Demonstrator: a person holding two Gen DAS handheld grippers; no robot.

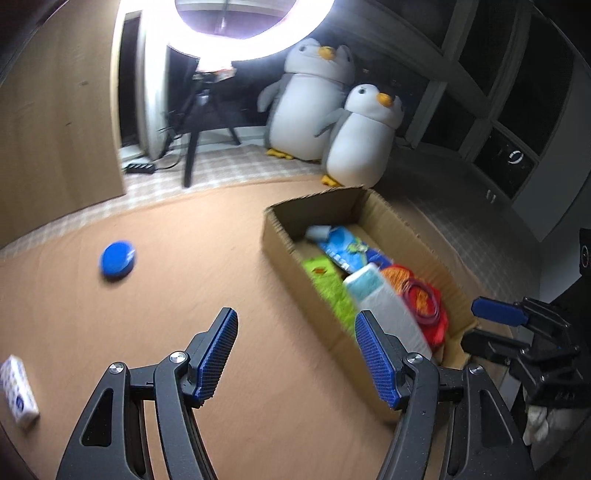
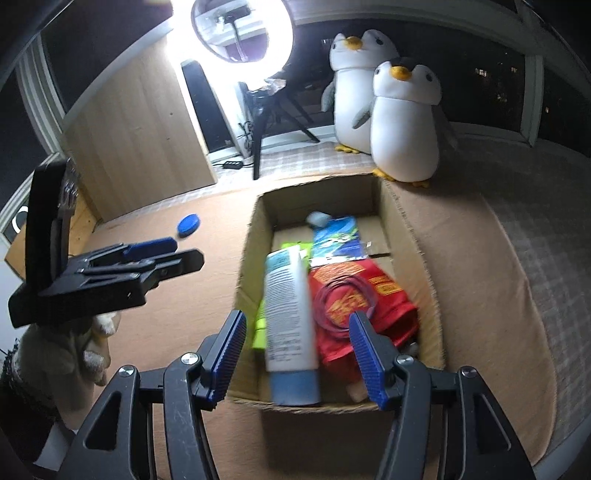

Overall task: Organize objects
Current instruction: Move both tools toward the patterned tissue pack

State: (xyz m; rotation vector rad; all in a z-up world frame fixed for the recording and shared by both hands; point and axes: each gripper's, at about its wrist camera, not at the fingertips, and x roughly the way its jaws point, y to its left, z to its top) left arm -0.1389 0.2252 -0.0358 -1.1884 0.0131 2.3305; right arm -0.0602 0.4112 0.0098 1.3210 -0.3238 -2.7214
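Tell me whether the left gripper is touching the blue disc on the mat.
Apart. In the left wrist view, the left gripper is open, and bare mat separates it from the blue disc.

A ring light (image 1: 255, 22) glares from a tripod (image 1: 192, 122) at the back, washing out the wall around it. Beside it stands a wooden panel (image 1: 55, 122) and a power strip (image 1: 140, 168) on the checked floor (image 1: 229, 166). Two plush penguins (image 2: 391, 107) (one taller, behind) sit before dark windows (image 1: 517, 92). A tan mat (image 1: 147, 295) covers the near floor.
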